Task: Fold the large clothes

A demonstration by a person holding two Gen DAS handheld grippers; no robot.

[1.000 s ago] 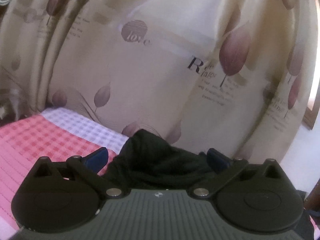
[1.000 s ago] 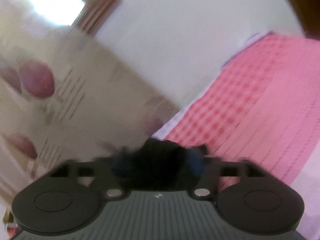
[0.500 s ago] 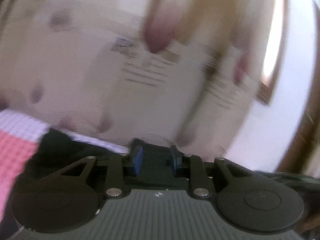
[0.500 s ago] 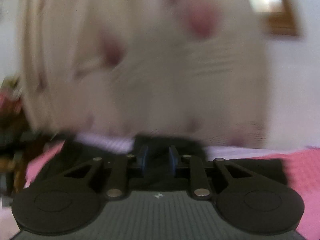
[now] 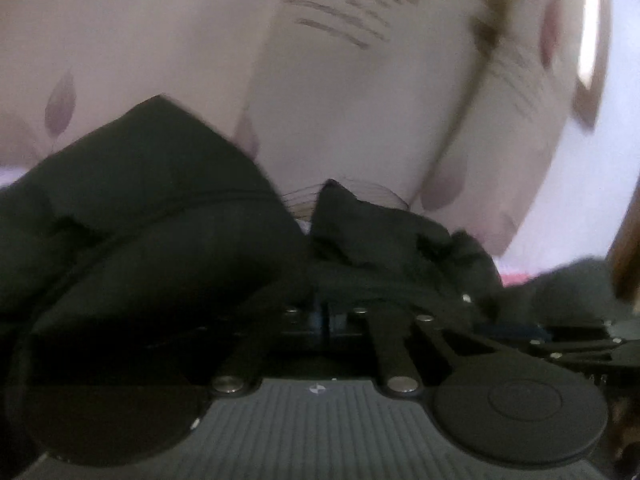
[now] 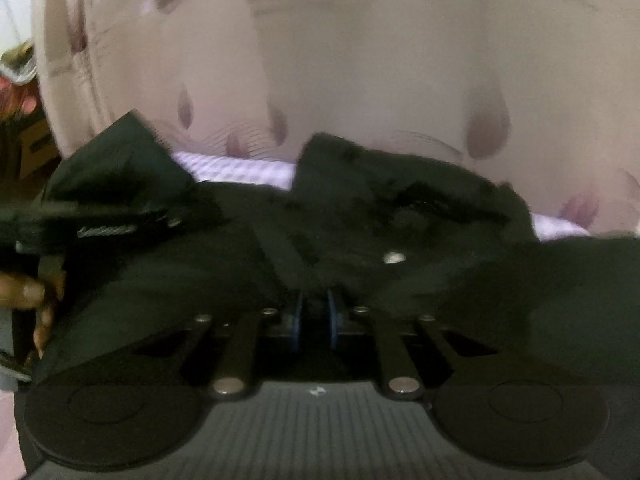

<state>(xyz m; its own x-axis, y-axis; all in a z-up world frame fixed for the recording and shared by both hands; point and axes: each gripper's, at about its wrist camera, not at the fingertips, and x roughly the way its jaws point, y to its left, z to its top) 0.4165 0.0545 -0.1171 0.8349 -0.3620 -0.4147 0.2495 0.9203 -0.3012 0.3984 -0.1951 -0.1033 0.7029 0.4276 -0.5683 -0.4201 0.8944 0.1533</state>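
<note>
Left gripper [image 5: 325, 316] and right gripper [image 6: 314, 320]: fingers closing, each pinching the black garment [image 6: 400, 216].

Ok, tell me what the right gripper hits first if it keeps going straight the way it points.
The dark garment: the right gripper, its jaws closing, has that cloth bunched right at its tips. Beyond lies the checked sheet, then the curtain; depth is unclear.

Blurred, unreadable print on the curtain [image 5: 332, 20].
</note>
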